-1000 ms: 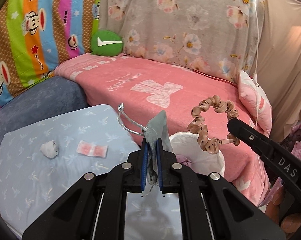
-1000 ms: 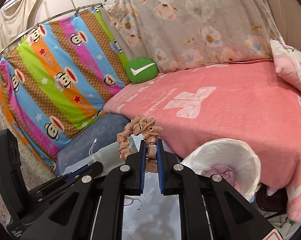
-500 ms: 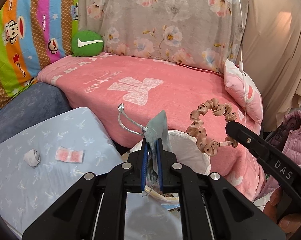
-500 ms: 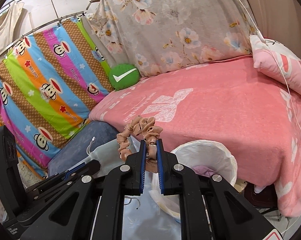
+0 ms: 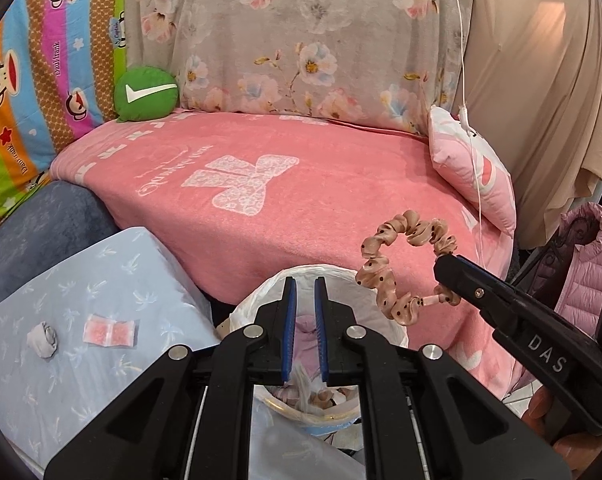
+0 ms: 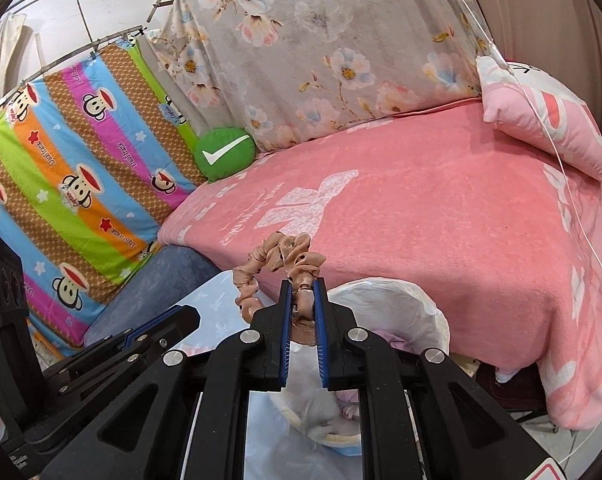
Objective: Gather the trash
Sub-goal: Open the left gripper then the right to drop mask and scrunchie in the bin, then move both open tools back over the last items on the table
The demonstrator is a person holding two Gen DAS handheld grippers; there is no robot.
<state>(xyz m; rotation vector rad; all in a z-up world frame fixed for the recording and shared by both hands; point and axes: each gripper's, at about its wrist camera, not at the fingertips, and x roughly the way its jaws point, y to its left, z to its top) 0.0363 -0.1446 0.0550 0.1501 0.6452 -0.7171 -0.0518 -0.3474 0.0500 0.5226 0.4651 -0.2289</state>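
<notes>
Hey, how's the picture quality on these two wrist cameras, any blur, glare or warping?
Left wrist: sharp, evenly lit, with a bright patch on the curtain; fisheye bends the bed edge and darkens the corners. Right wrist: also sharp, the scrunchie crisp, the rail curved by the lens, no strong glare.

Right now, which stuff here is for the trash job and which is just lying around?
For the job: scrunchie pinched in the right gripper; open, empty left gripper; lined trash bin; crumpled tissue; pink wrapper.

Just lying about: green check cushion; pink pillow; pink blanket; pink jacket.
</notes>
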